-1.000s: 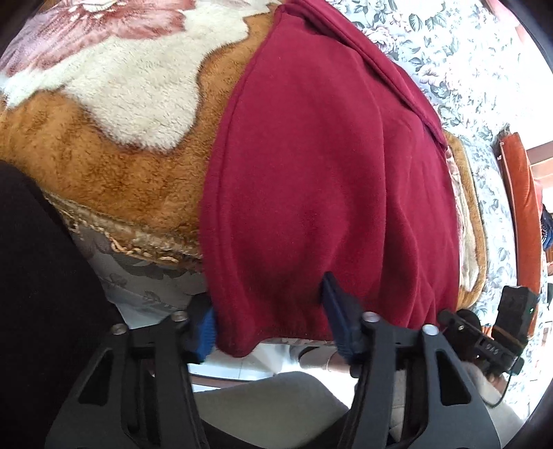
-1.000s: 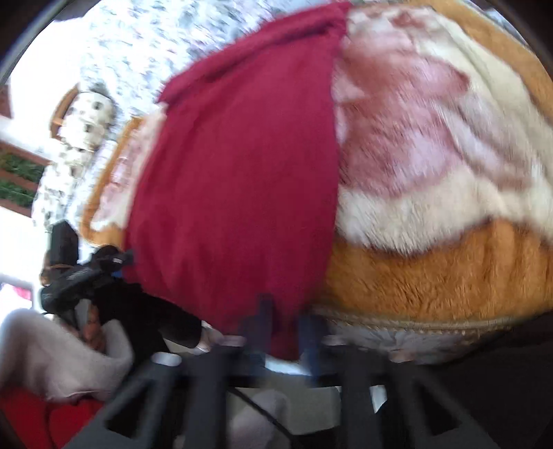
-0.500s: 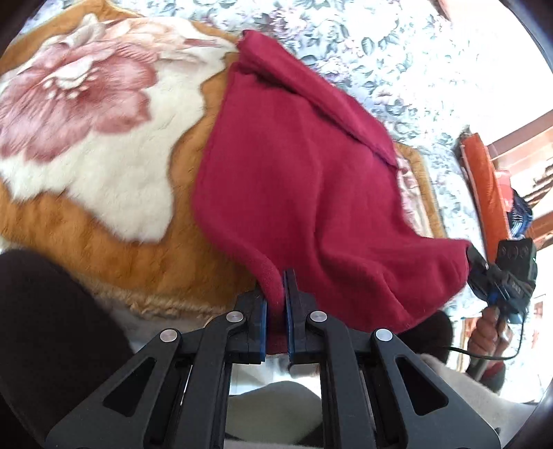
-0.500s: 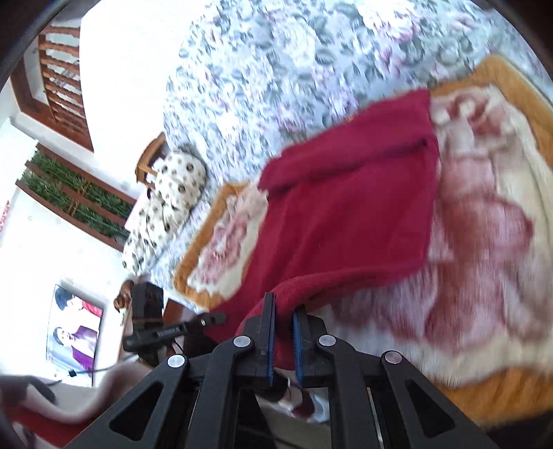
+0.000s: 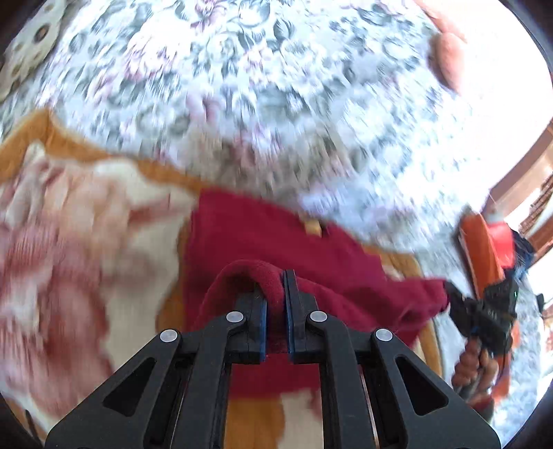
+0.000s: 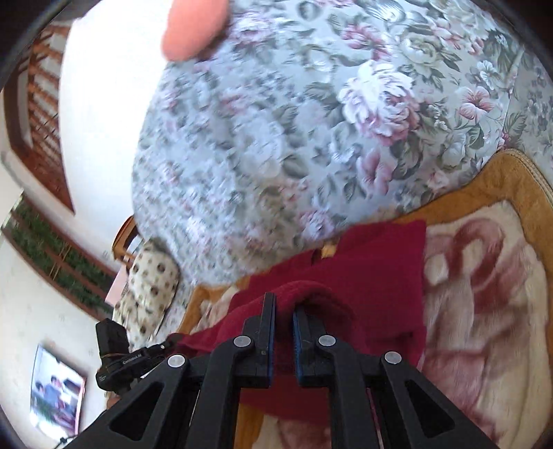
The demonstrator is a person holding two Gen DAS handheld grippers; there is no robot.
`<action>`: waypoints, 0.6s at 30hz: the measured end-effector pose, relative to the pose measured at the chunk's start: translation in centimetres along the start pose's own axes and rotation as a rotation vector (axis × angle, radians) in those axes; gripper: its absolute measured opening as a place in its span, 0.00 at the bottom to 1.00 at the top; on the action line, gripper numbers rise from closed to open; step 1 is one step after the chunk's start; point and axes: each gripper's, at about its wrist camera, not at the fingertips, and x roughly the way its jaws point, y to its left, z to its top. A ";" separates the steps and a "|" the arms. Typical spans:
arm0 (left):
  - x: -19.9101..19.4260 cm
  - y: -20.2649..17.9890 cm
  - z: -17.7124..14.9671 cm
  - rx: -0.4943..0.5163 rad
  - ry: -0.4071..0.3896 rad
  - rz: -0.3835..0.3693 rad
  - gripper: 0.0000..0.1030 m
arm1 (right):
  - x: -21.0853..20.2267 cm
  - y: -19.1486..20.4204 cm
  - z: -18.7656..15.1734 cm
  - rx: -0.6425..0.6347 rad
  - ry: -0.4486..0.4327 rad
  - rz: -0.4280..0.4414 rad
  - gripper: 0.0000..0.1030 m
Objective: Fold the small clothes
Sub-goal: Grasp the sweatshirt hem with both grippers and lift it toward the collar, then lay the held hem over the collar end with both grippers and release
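Observation:
A dark red fleece garment (image 5: 262, 238) lies on a plush orange and cream blanket with a pink flower pattern (image 5: 79, 241). My left gripper (image 5: 275, 286) is shut on one corner of its near hem, which bulges up between the pads. My right gripper (image 6: 284, 311) is shut on the other near corner of the red garment (image 6: 380, 276). Both corners are lifted and carried over the rest of the garment toward its far edge. In the left wrist view the right gripper (image 5: 449, 290) shows at the right, with red cloth stretched to it. The left gripper (image 6: 169, 340) appears at the lower left of the right wrist view.
Beyond the blanket (image 6: 484, 311) spreads a grey floral bedspread (image 5: 276, 86). A spotted cushion (image 6: 152, 286) sits at the bed's left side, and an orange object (image 5: 480, 248) at its right. A salmon-coloured pillow (image 6: 193, 24) lies at the far end. A wooden window frame and a wall picture are to the left.
Both grippers rose and swept forward over the bed with the hem corners. The left gripper went from open around the hem to shut on it. The garment's near half lifted and doubled toward its far edge.

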 end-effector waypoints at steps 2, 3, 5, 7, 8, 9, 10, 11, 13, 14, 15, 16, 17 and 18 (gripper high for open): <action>3.0 0.5 2.3 -0.017 0.003 0.014 0.07 | 2.3 -1.7 2.0 0.037 -0.006 -0.035 0.07; 4.9 0.7 3.4 -0.021 0.008 0.028 0.07 | 3.3 -2.6 2.6 0.055 -0.008 -0.049 0.07; 7.6 1.0 4.7 -0.031 0.016 0.050 0.07 | 5.6 -4.5 4.3 0.097 -0.016 -0.073 0.07; 10.2 1.7 5.7 -0.034 0.025 0.090 0.07 | 7.5 -6.3 5.2 0.143 -0.021 -0.093 0.07; 11.5 2.3 6.1 -0.046 0.044 0.106 0.07 | 8.8 -7.3 5.5 0.168 0.003 -0.104 0.10; 12.4 2.8 6.2 -0.065 0.070 0.105 0.07 | 10.3 -8.5 5.7 0.190 0.056 -0.166 0.13; 13.3 3.5 6.4 -0.092 0.110 0.098 0.09 | 11.0 -9.2 5.7 0.199 0.080 -0.229 0.21; 13.7 4.0 6.5 -0.104 0.126 0.096 0.11 | 11.0 -9.6 5.7 0.198 0.074 -0.256 0.24; 13.1 4.1 6.7 -0.085 0.114 0.087 0.16 | 9.5 -9.6 5.7 0.189 0.007 -0.254 0.32; 12.8 4.0 6.7 -0.074 0.111 0.086 0.17 | 8.4 -9.4 5.8 0.190 -0.026 -0.260 0.35; 12.5 3.8 6.8 -0.063 0.112 0.085 0.19 | 6.9 -9.2 5.9 0.193 -0.068 -0.265 0.36; 12.2 3.6 6.9 -0.054 0.116 0.081 0.23 | 6.1 -9.0 5.9 0.189 -0.087 -0.263 0.36; 11.8 3.3 7.0 -0.044 0.113 0.080 0.25 | 5.5 -8.5 6.0 0.169 -0.094 -0.254 0.36; 11.4 2.9 7.0 -0.034 0.104 0.080 0.30 | 5.3 -7.7 5.9 0.132 -0.083 -0.243 0.36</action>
